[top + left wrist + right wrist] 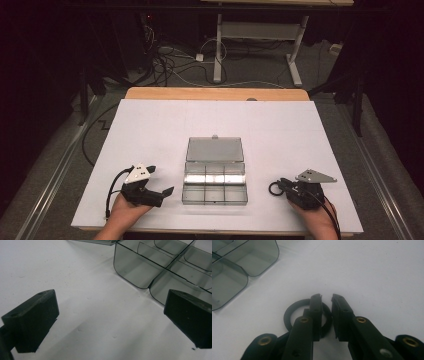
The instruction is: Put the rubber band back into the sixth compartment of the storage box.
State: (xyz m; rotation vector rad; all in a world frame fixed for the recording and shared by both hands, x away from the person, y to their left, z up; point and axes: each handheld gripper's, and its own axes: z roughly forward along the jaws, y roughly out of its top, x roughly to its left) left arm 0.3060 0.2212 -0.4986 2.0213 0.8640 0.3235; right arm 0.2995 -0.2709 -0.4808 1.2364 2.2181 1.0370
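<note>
Two grippers: R gripper pinches black ring.

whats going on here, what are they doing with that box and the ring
A person sits at a white table with a two-jaw gripper in each hand. A clear plastic compartment box lies open in the middle, lid flat behind it, and its compartments look empty. The right gripper has its jaws nearly together around the rim of a black ring, which lies on the table to the box's right. The left gripper rests open beside the box's left side, holding nothing.
</note>
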